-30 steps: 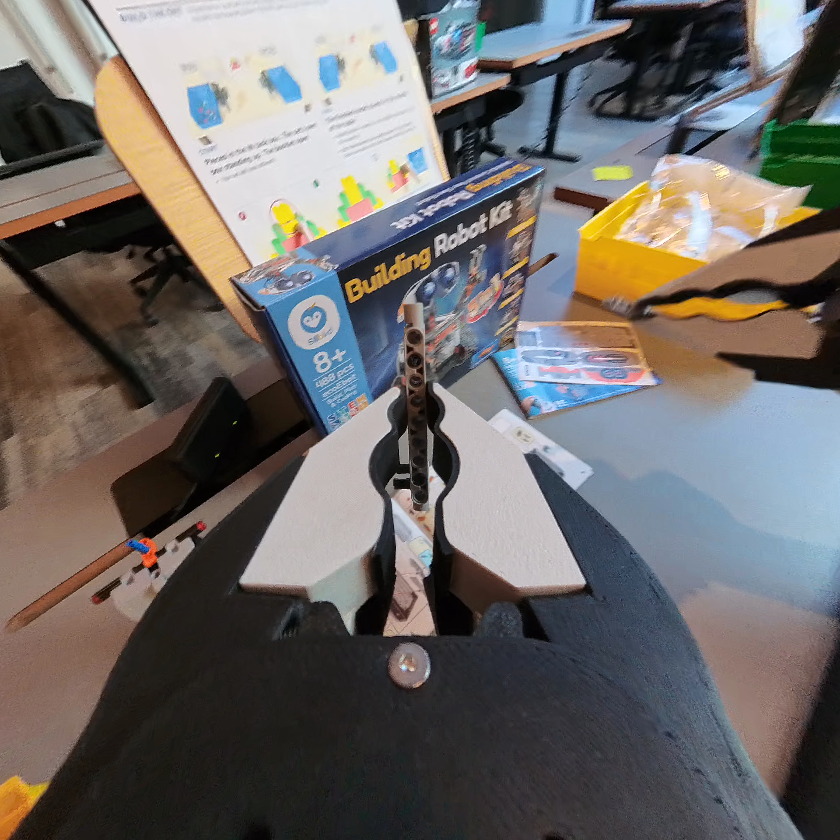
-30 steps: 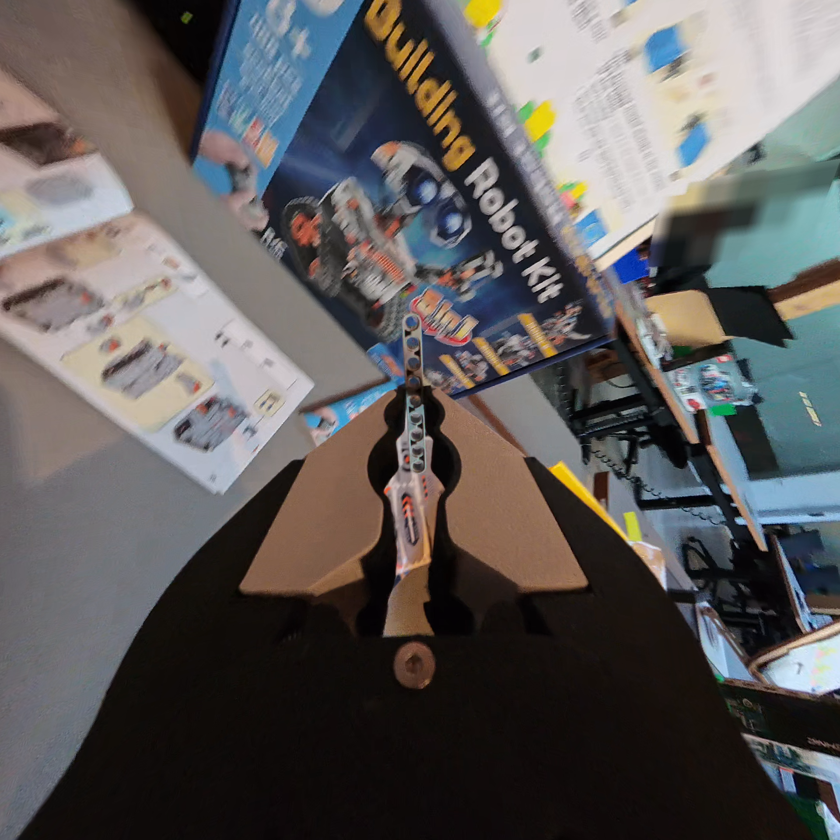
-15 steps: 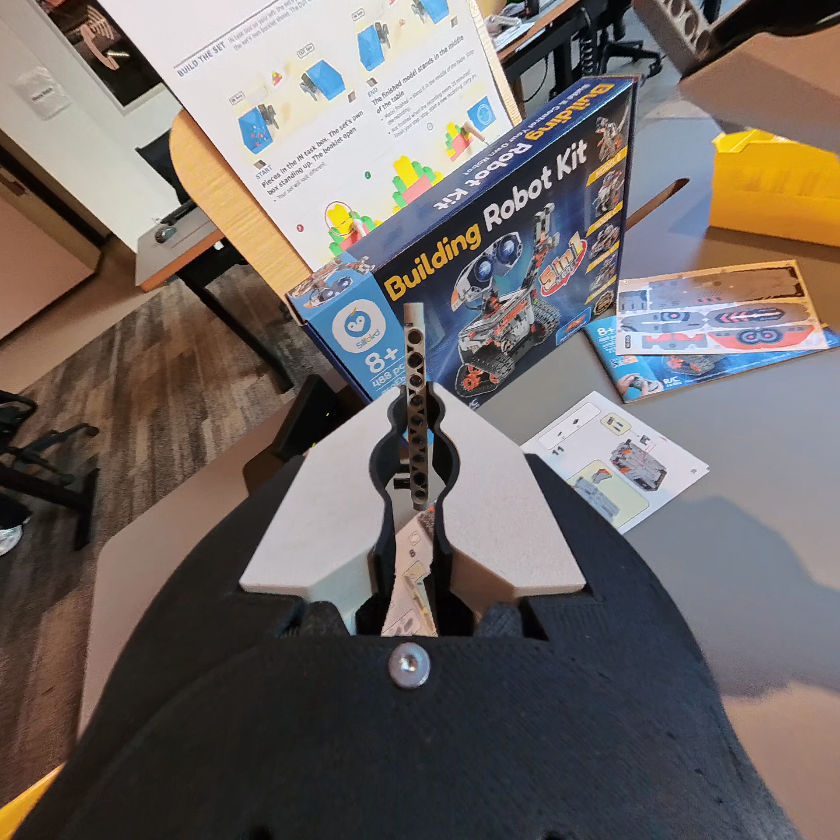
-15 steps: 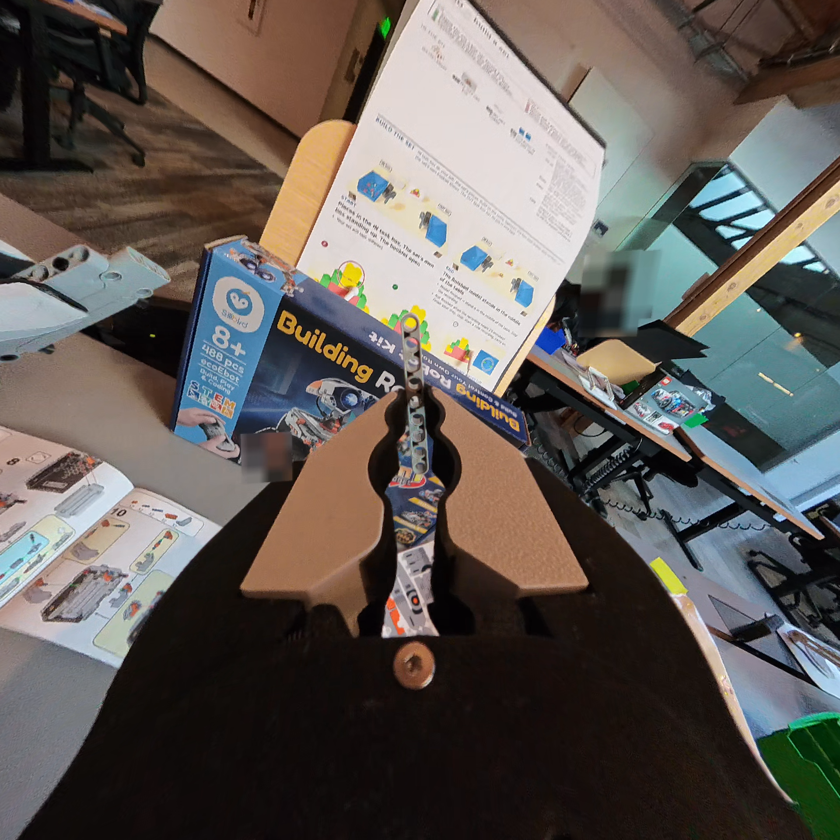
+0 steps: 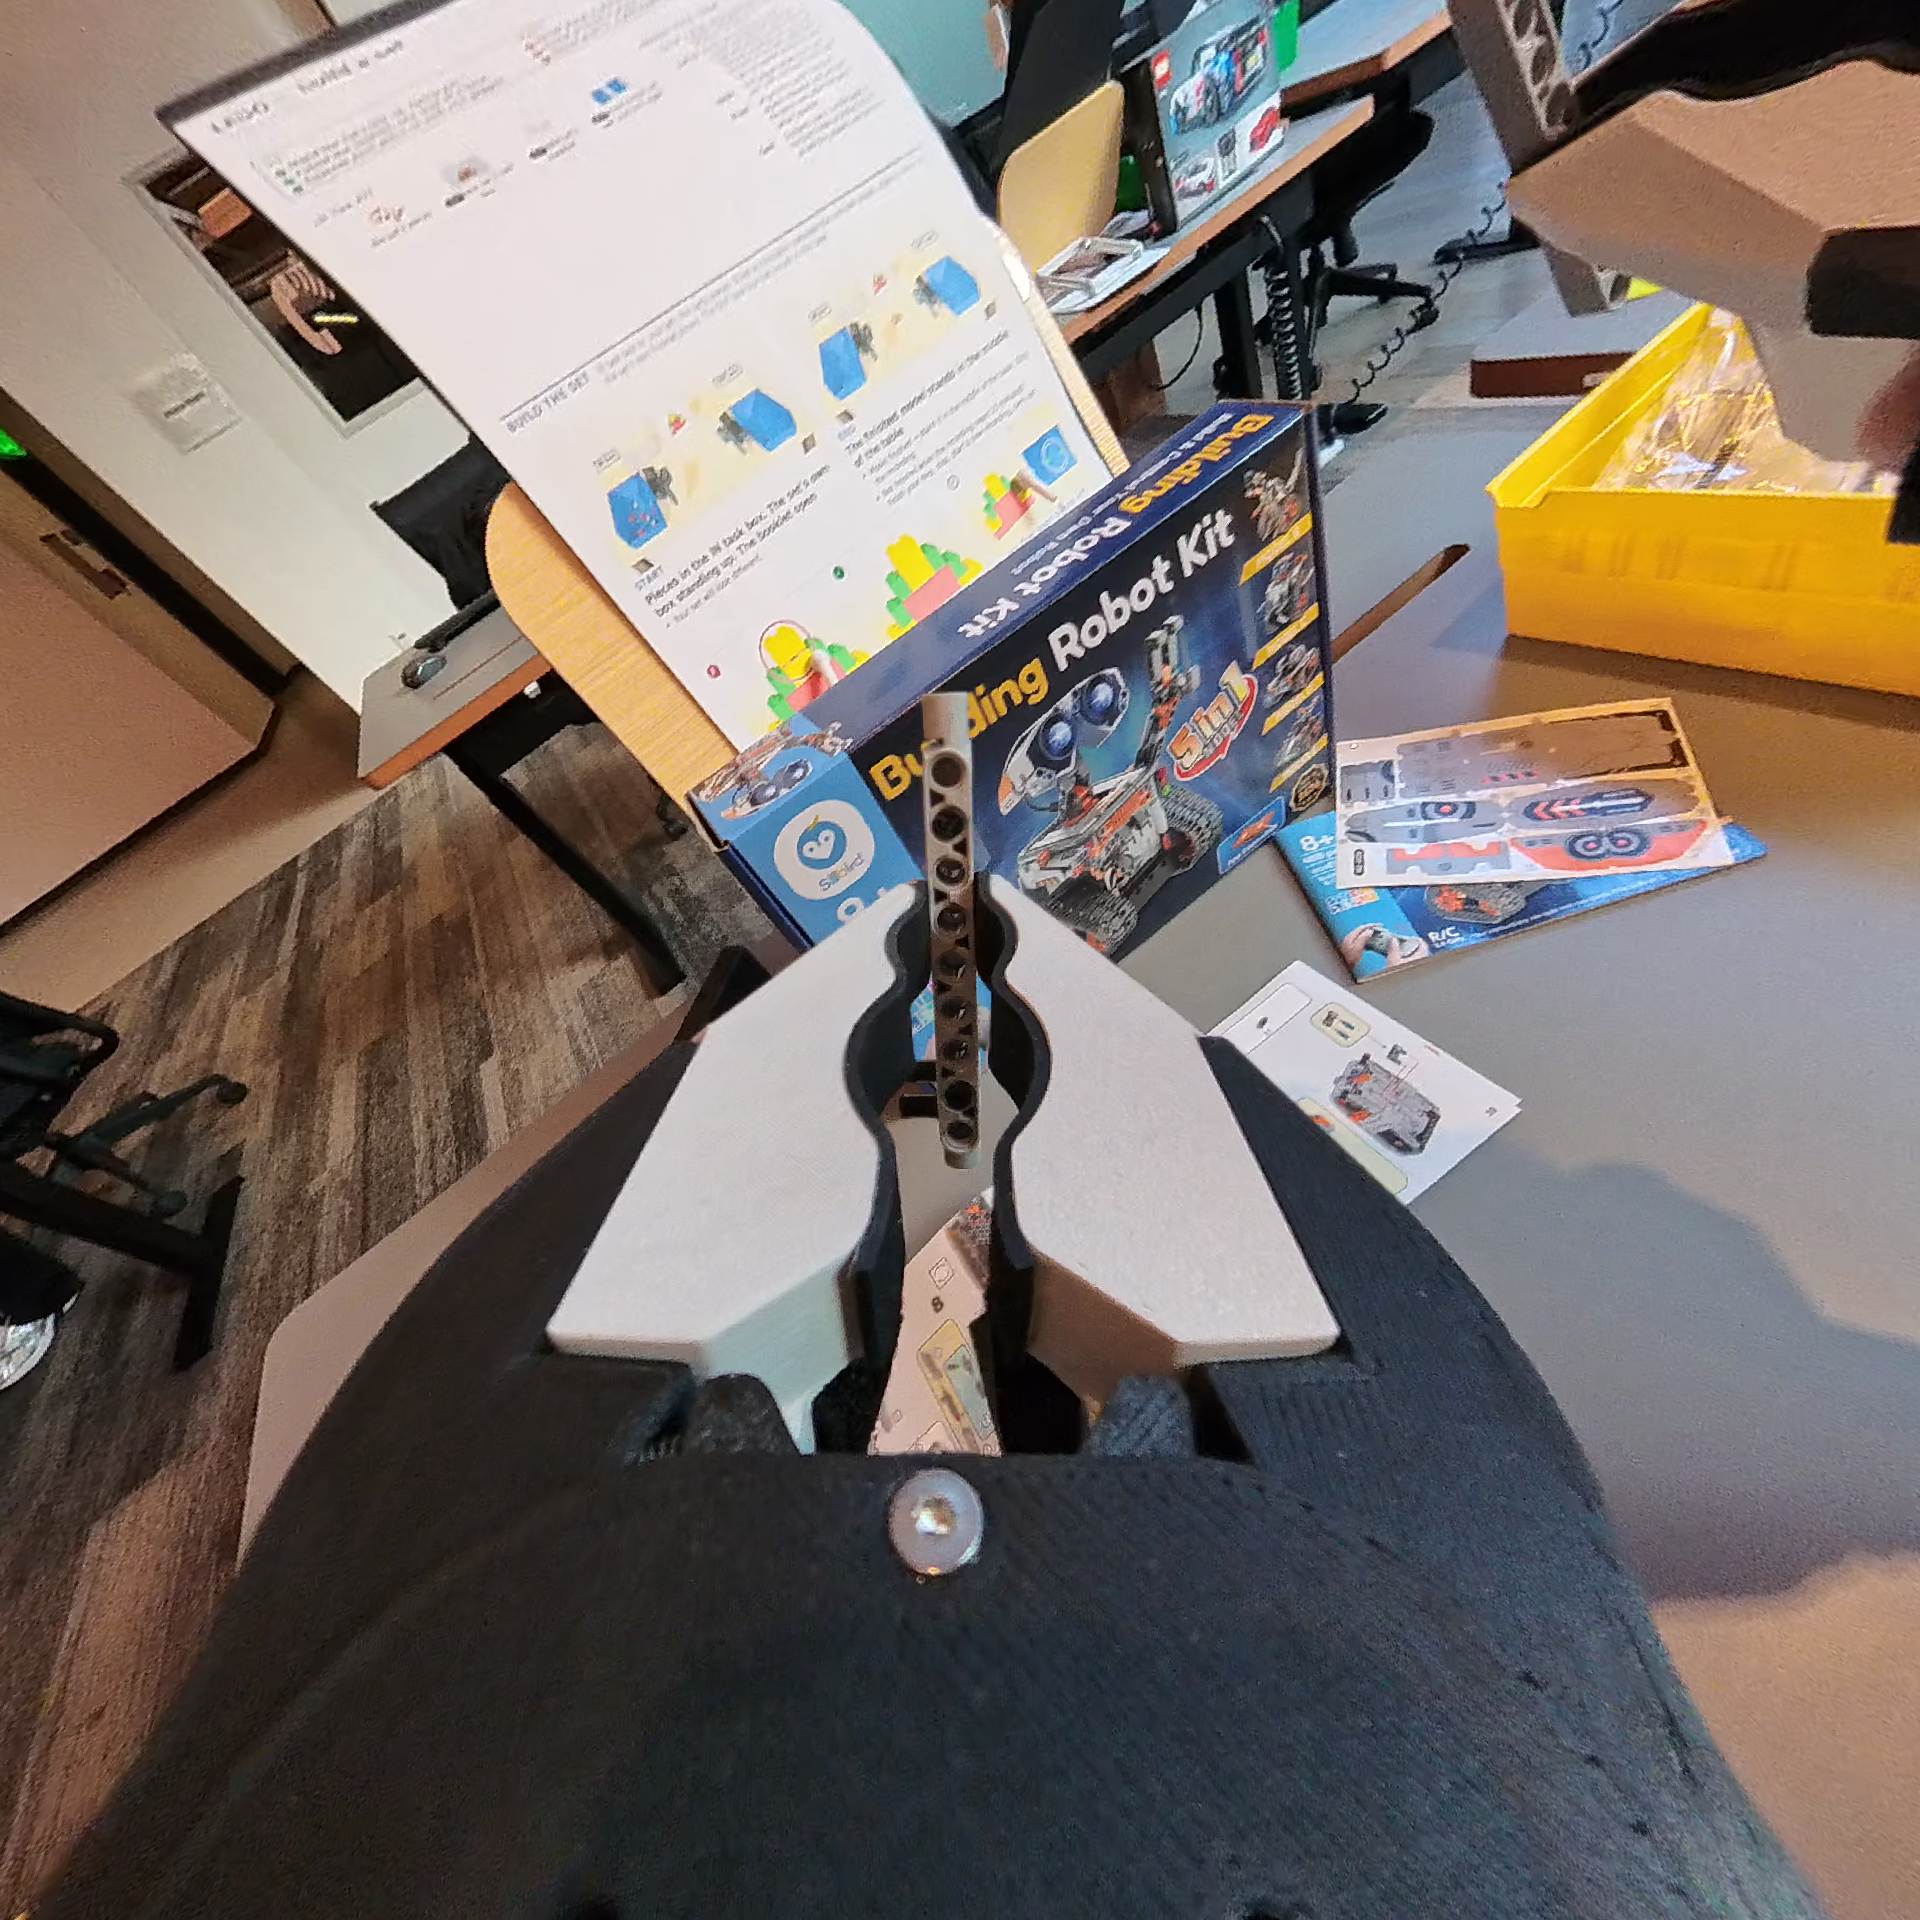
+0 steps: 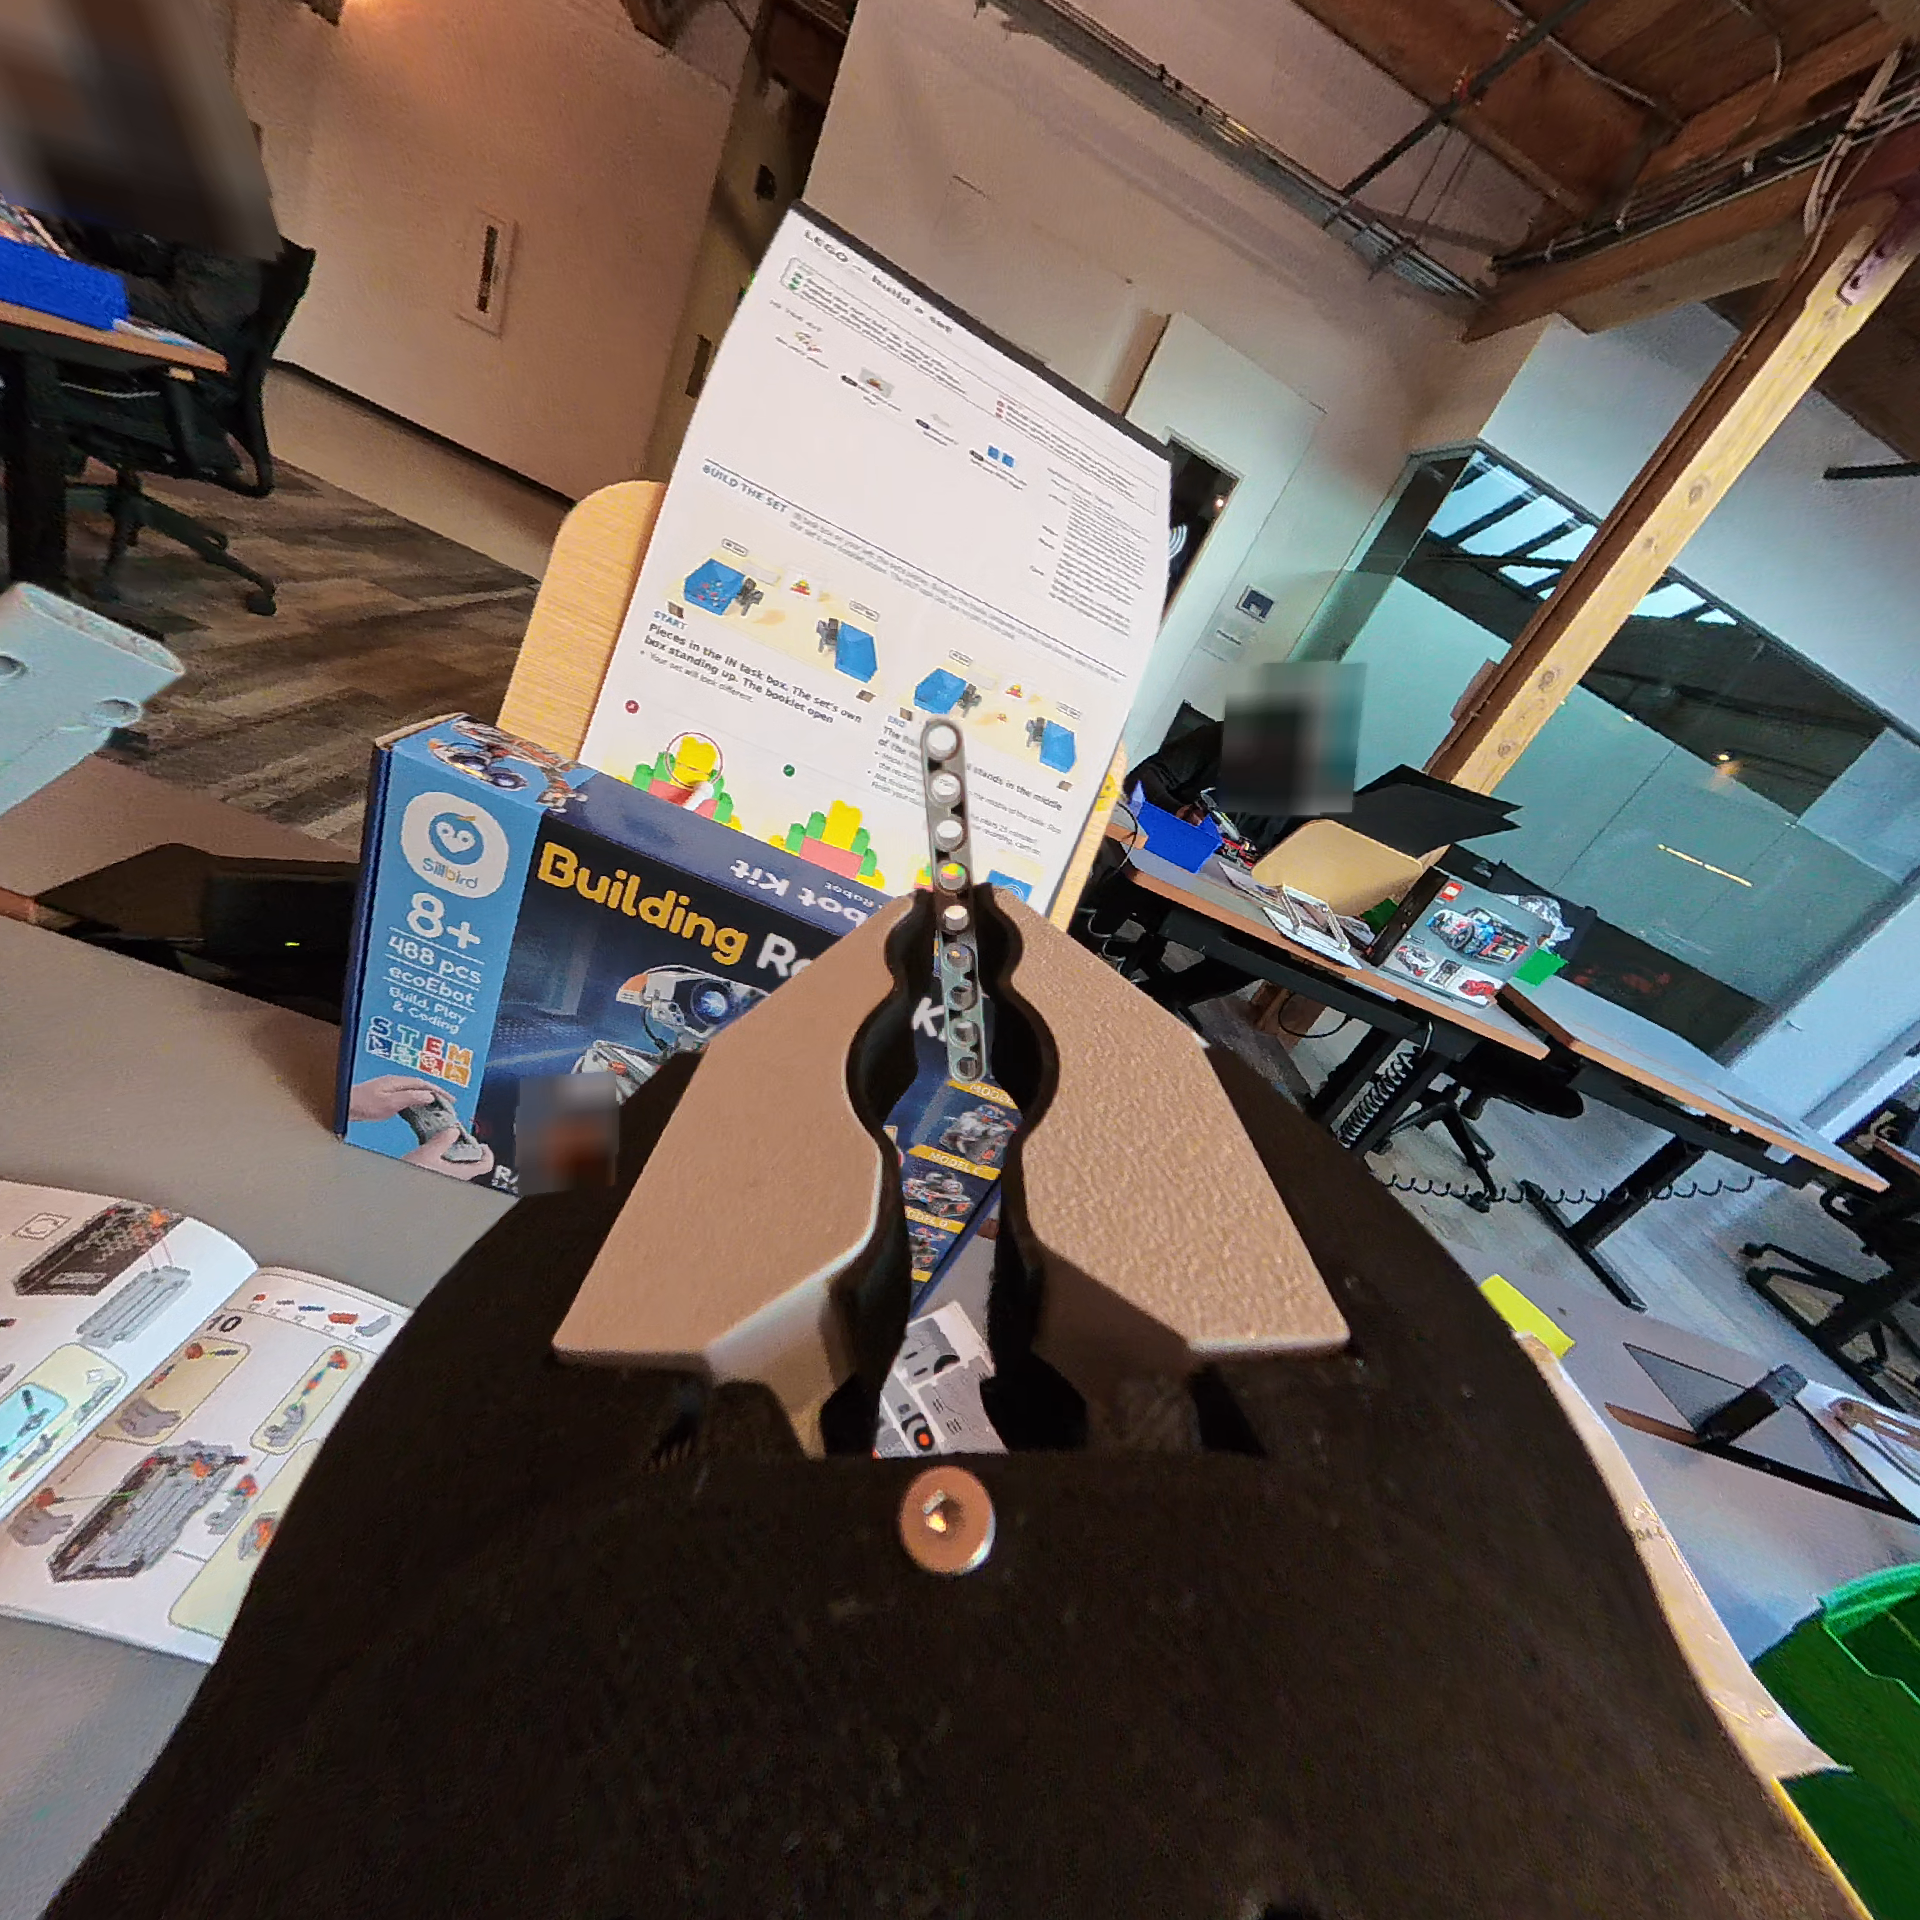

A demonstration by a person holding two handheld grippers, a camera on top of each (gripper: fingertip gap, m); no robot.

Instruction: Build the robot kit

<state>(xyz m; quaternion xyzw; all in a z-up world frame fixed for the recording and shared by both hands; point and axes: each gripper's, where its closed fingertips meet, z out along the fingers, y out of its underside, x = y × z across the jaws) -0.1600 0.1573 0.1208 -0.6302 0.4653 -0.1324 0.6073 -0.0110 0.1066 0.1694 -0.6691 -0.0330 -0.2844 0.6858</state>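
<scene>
My left gripper (image 5: 951, 904) is shut on a grey beam with a row of holes (image 5: 948, 821), which stands up past the fingertips. My right gripper (image 6: 951, 904) is shut on a second grey holed beam (image 6: 948, 821), also pointing up and forward. Both are held above the grey table (image 5: 1662, 1091), in front of a blue robot kit box (image 5: 1122, 727) that stands upright; the box also shows in the right wrist view (image 6: 499, 935). The right gripper shows at the top right of the left wrist view (image 5: 1714, 177). The left gripper's tip shows at the left edge of the right wrist view (image 6: 62, 675).
A white instruction poster (image 5: 727, 364) leans on a wooden board behind the box. A yellow bin (image 5: 1683, 582) with plastic bags sits at the right. A sticker sheet (image 5: 1517, 800) and an open booklet (image 6: 135, 1392) lie on the table. A green bin (image 6: 1860, 1714) is at the lower right. One gripper's finger ends stand about 15 cm off the other's.
Both grippers have tilted upward and lifted, each with its beam still held. The right wrist view has swung from the table and box up to the poster and room.
</scene>
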